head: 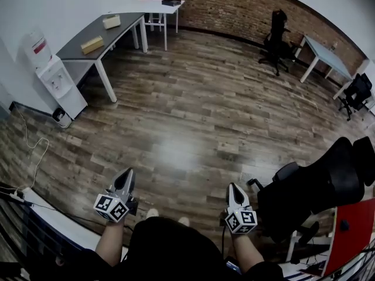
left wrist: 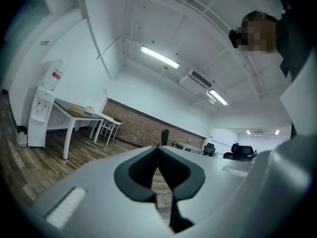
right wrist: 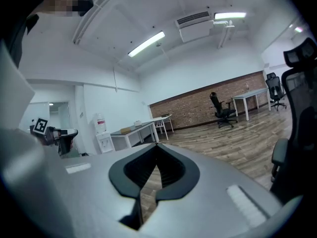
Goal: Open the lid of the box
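Observation:
Far off at the upper left of the head view, a grey desk (head: 111,37) carries a flat tan box (head: 92,44) and a smaller pale box (head: 111,21); a dark box (head: 171,2) lies on the white table behind it. I cannot tell which one has the lid. My left gripper (head: 125,175) and right gripper (head: 234,188) are held close to the body, over the wooden floor, far from all three. Both are shut with nothing between the jaws. The left gripper (left wrist: 158,147) points toward the grey desk (left wrist: 69,114). The right gripper (right wrist: 157,145) points across the room.
A water dispenser (head: 54,75) stands by the left wall, and a cable (head: 35,151) trails on the floor below it. A black office chair (head: 316,186) is close on my right beside a red panel (head: 351,227). Other chairs (head: 277,37) and a white table (head: 325,54) line the brick wall.

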### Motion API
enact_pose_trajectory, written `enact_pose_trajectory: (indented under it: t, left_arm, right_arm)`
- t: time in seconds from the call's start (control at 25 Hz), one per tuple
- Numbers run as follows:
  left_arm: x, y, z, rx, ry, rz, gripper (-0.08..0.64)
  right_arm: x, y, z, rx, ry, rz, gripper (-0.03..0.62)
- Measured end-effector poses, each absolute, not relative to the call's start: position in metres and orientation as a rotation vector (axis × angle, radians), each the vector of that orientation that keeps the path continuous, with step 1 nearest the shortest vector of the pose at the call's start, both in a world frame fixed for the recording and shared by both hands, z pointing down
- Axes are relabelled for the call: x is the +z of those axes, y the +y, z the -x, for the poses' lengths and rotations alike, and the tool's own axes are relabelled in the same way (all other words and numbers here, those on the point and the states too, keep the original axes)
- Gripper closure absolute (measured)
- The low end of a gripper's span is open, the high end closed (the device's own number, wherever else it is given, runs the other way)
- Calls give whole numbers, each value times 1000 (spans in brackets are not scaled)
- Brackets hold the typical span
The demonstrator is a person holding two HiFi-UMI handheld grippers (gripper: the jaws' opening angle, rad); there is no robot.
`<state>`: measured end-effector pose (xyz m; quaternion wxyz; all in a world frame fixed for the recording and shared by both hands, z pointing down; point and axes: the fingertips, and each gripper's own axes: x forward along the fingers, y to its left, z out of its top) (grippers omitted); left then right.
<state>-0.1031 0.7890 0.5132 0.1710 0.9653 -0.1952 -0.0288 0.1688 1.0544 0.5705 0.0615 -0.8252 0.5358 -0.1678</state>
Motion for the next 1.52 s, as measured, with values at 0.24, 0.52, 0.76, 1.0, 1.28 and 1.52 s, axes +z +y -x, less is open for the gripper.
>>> enact_pose_trajectory:
  t: [0.24, 0.52, 0.76, 1.0, 1.28, 1.52]
  left_arm:
    - [520, 783, 143, -64, -717, -2719, 560]
    - [518, 740, 166, -136, -833, -2673, 560]
    - [513, 674, 181, -217, -930, -2644, 560]
    - [509, 620, 199, -241, -975, -2642, 560]
    - [515, 586, 241, -210, -1072, -2649, 560]
    - [520, 563, 279, -183, -1194, -2617, 560]
  right_arm:
    - [585, 1027, -158, -570, 1719, 2436, 589]
    - [577, 959, -161, -604, 1834, 2382, 589]
    - [552, 872, -156, -546, 1967, 2322, 589]
    - [543, 790, -132, -506, 2086, 2262, 589]
    - [547, 710, -91, -486, 2246, 2163, 589]
    - [550, 652, -60, -523, 2378, 2053, 589]
